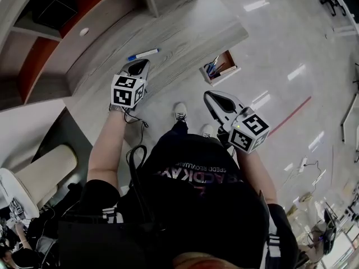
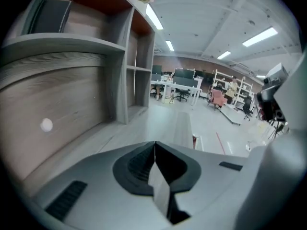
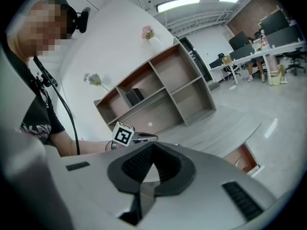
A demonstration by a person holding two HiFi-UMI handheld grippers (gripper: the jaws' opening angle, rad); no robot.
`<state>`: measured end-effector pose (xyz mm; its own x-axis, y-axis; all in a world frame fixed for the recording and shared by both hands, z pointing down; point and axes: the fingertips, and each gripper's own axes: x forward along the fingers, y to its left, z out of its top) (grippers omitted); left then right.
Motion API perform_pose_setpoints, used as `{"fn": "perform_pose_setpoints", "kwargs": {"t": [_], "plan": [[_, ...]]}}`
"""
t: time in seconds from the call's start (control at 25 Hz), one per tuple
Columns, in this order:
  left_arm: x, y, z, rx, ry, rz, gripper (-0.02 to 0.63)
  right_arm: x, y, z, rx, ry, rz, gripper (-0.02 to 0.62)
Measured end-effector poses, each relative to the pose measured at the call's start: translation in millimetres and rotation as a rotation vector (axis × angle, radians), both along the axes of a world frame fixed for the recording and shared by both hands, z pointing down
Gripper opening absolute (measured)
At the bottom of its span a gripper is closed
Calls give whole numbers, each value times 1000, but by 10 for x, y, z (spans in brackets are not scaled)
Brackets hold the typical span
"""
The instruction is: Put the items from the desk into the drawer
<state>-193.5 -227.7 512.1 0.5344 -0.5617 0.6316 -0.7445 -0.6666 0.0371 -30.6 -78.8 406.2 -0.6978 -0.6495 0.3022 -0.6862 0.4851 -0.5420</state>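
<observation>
We hold the left gripper [image 1: 139, 64], clenched empty, at the desk's [image 1: 190, 29] front edge to reach the pen [image 1: 143, 54] beyond (sole item there), the right gripper [image 1: 209, 96], likewise clenched, nearer the open drawer [image 1: 231, 61].

Grey wooden desk [image 1: 190, 27] with blue marker [image 1: 142, 54]

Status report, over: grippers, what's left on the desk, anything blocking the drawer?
Left gripper shut, empty. Right gripper shut, empty. Blue marker on desk, untouched, just beyond left gripper. Drawer open, pens inside; nothing in the way.
</observation>
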Motion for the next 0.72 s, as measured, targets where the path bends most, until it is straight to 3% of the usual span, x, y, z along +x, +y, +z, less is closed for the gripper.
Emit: {"fn": "perform_pose_setpoints", "kwargs": {"t": [0.32,0.56,0.72], "plan": [[-186,-440,492,12,-238,144,83,-45,-124,107,-42,7,37,17],[-254,-613,938,-9,-470,374,110,-66,-286,247,-83,1,60,17],[-280,-723,1132,-18,-577,495,115,-57,-393,297,-93,-2,64,17]]}}
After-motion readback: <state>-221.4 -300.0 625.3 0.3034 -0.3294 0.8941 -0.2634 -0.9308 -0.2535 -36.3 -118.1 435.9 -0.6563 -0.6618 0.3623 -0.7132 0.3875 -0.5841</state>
